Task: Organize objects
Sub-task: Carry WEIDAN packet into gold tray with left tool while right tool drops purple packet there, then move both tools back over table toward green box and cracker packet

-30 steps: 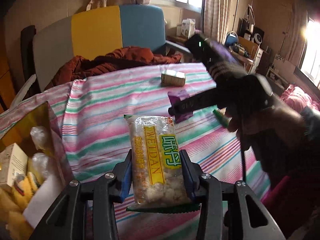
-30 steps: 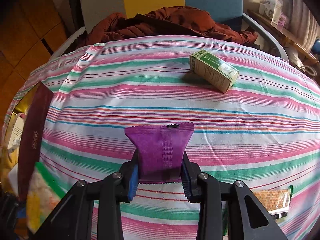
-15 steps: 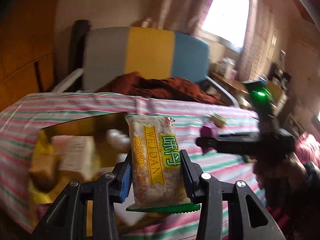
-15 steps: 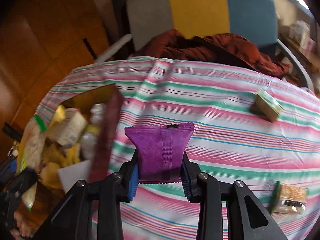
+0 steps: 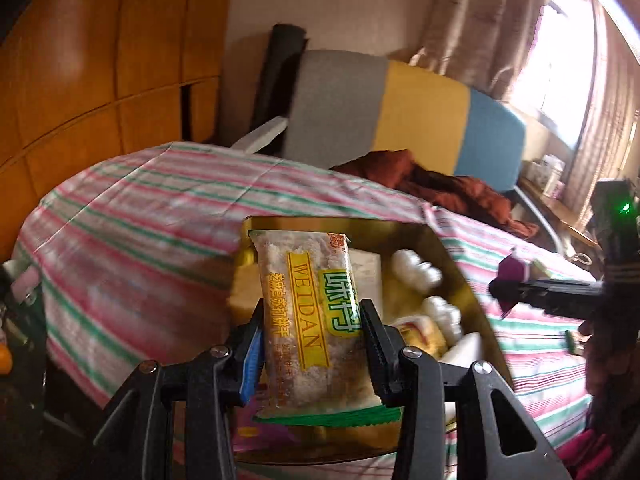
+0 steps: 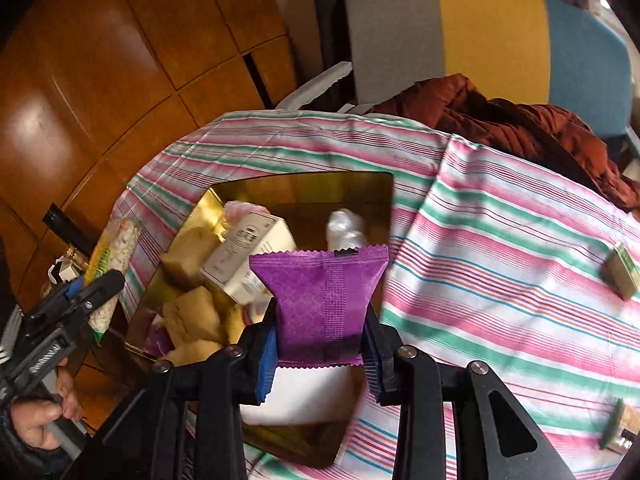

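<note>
Two views show this moment. From the left wrist, the left gripper (image 5: 312, 344) pinches a clear cracker packet (image 5: 308, 320) with a yellow label, held above the gold box (image 5: 452, 248) full of snacks on the striped tablecloth (image 5: 132, 220). From the right wrist, the right gripper (image 6: 320, 348) pinches a purple sachet (image 6: 320, 300) over the same box; a small green carton (image 6: 622, 274) lies well apart on the cloth.

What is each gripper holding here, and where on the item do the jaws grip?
The left gripper holds the WEIDAN cracker packet by the side edges of its lower half. The right gripper holds the purple packet by both sides near its lower seam.
</note>
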Demonstrator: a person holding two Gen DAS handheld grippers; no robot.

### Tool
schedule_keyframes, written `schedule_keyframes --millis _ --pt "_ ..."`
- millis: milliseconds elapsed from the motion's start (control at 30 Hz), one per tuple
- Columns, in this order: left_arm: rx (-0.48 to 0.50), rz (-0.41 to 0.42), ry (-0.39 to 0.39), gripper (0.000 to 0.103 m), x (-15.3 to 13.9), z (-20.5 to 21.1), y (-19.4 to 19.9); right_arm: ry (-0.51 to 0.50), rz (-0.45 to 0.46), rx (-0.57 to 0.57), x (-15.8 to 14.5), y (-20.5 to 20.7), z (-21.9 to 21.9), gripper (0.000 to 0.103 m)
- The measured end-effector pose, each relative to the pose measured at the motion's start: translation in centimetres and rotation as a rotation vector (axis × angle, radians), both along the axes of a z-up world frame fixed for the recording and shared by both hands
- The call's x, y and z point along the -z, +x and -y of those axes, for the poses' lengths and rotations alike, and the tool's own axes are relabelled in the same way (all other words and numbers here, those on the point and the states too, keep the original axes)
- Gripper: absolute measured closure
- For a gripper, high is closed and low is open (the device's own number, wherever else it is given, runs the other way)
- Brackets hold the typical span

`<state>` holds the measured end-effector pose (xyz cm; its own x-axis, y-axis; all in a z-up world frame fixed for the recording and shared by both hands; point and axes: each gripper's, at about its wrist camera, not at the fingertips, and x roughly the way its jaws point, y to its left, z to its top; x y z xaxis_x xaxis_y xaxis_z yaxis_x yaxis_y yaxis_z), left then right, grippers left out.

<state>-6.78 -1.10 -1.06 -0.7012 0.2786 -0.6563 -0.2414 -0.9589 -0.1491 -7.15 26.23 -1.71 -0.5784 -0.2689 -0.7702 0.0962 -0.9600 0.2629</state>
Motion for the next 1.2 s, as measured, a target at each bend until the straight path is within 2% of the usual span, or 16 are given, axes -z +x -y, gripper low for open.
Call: schedule_keyframes --millis 133,233,300,433,500,567,700,800,967,1033,1133,1200 --pt "-0.029 0.027 -0.007 0.060 1.2 0.8 -0.9 0.005 0.006 -0.004 0.0 -1.6 1.5 0.066" --pt "-0.038 0.051 -0.020 0.060 2.2 0.7 -2.1 -0.006 0.010 -0.007 0.3 -3.2 2.4 0.061" --pt "-0.047 0.072 -0.021 0.060 3.0 0.6 -2.9 -0.023 0.018 -0.009 0.6 -4.0 2.9 0.036" --pt "-0.037 0.108 -0.022 0.060 4.2 0.2 -3.2 -0.048 0.014 -0.003 1.0 -4.5 3.4 0.018" --pt "-0.033 0.119 -0.030 0.058 4.8 0.1 -3.4 -0.020 0.004 0.004 1.2 -4.1 3.6 0.005" --pt "-0.030 0.133 -0.022 0.055 5.0 0.0 -3.4 0.024 -0.015 0.004 1.1 -3.6 4.0 0.000" --pt "-0.037 0.127 -0.017 0.054 4.8 0.2 -2.8 0.173 -0.063 0.026 0.6 -2.4 4.9 0.000" --pt "-0.042 0.091 -0.020 0.053 3.8 0.3 -2.0 0.209 -0.085 0.074 0.6 -1.7 4.7 0.000" --pt "-0.042 0.012 -0.036 0.053 1.8 0.1 -0.8 0.145 -0.072 0.170 1.0 -0.6 2.9 0.000" --pt "-0.035 -0.015 -0.048 0.053 1.1 -0.2 -0.2 0.058 -0.052 0.186 1.3 -0.3 1.8 0.000" --pt "-0.023 -0.040 -0.065 0.052 0.5 -0.5 0.6 -0.127 -0.027 0.188 1.7 0.5 0.0 0.000" --pt "-0.018 -0.052 -0.075 0.052 0.2 -0.7 1.1 -0.134 -0.074 0.180 1.5 1.3 -0.3 0.000"
